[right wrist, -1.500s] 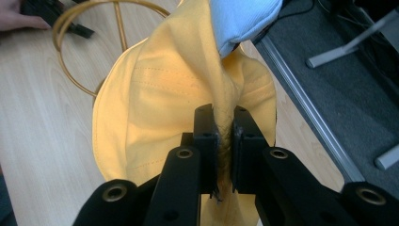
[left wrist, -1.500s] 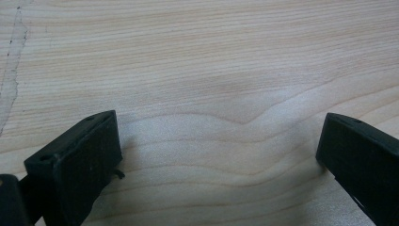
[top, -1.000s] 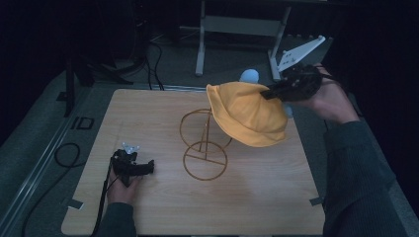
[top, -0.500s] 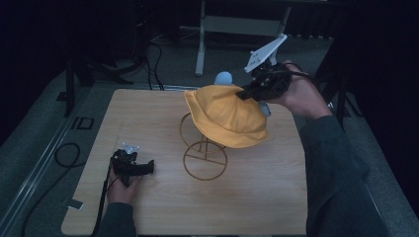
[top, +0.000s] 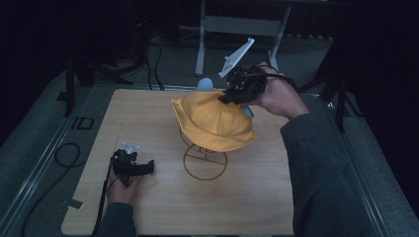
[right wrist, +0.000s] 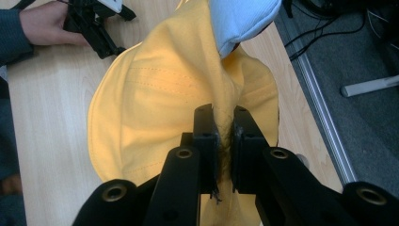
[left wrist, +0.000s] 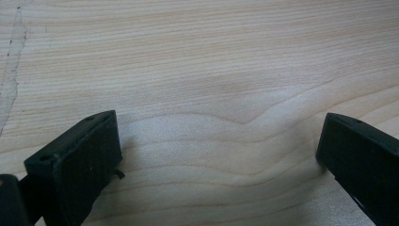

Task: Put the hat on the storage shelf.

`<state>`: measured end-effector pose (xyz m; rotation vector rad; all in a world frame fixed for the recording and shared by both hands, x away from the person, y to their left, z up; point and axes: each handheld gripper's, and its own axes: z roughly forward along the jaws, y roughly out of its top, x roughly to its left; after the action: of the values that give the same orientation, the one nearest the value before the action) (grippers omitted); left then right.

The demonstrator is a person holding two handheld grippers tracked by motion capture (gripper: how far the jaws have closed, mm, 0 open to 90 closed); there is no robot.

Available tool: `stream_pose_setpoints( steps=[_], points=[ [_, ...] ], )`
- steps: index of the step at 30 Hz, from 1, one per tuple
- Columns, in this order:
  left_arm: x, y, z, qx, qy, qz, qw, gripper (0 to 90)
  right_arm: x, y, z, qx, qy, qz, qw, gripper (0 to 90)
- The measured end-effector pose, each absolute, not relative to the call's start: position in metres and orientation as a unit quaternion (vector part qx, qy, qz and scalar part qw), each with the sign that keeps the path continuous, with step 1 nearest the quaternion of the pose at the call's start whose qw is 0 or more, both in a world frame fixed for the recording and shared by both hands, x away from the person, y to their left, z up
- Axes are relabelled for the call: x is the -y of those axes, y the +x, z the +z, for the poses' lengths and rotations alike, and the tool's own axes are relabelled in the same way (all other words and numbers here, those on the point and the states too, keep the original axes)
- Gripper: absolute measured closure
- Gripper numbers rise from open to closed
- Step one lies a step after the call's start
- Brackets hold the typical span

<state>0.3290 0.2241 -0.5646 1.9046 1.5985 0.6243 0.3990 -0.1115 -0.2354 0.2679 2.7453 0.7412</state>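
Two claws show: the right claw pinches a fold of the yellow hat, which drapes over a wire stand mid-worktop, a pale blue cloth just behind. Left claw rests wide open and empty on the wooden worktop. Dark floor, cables around.

One yellow hat, one wire stand

Dark grey sleeves, black claws, trailing cables
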Motion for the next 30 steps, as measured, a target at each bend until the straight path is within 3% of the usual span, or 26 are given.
stream_pose_setpoints(
  steps=[16,26,30],
  points=[
    [-0.224,0.329,-0.565,-0.598,0.712,0.233,0.285,0.4,0.08,0.404,-0.26,-0.961,0.092,0.226,0.131,78.7],
    [-0.224,0.329,-0.565,-0.598,0.712,0.233,0.285,0.4,0.068,0.402,-0.27,-0.964,0.083,0.222,0.123,70.2],
    [-0.224,0.329,-0.565,-0.598,0.712,0.233,0.285,0.4,0.067,0.403,-0.27,-0.963,0.093,0.222,0.119,52.2]
  ],
)
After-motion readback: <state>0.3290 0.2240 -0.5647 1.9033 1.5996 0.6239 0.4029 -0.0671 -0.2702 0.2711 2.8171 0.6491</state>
